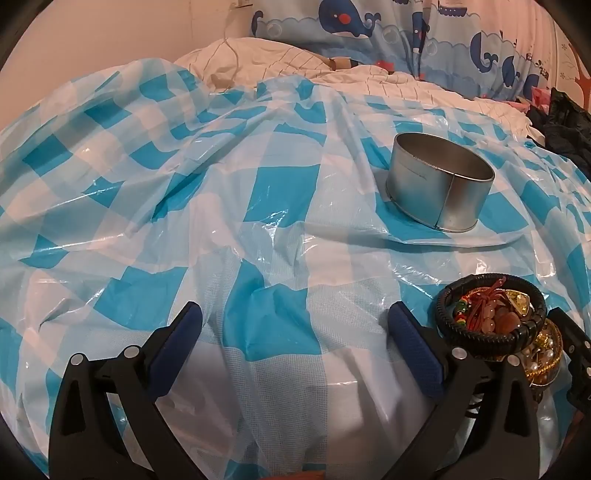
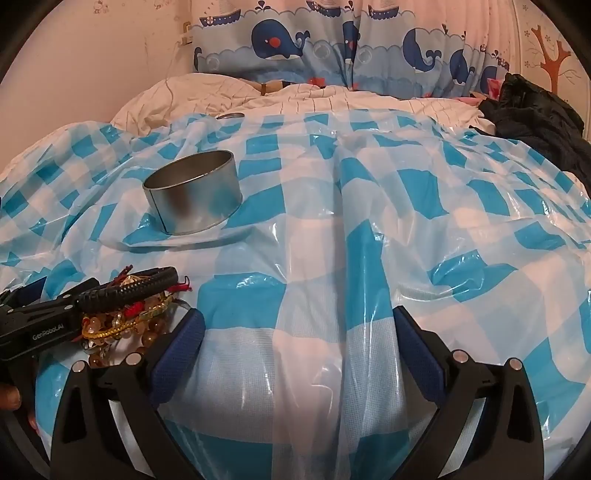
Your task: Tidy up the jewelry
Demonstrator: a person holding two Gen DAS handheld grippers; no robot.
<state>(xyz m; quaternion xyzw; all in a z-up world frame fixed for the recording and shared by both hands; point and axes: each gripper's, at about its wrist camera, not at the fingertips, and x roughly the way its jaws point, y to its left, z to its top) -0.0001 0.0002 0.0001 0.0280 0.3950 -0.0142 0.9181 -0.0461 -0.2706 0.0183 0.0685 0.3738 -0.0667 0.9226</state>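
We are finding nothing sorted yet: tin [image 1: 439,184] is sitting empty, far on the bed's checked sheet [image 1: 221,229]. Jewelry pile [image 1: 491,317] is lying near, btwn both tools. Left gripper [image 1: 295,343] and right gripper [image 2: 299,343] fingers are gaping fully, holding nothing.

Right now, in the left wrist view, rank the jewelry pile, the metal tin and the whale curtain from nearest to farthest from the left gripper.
1. Jewelry pile: just right of the left gripper, beside its right finger.
2. Metal tin: farther up the checked plastic sheet, to the right.
3. Whale curtain: at the back, behind the bed.
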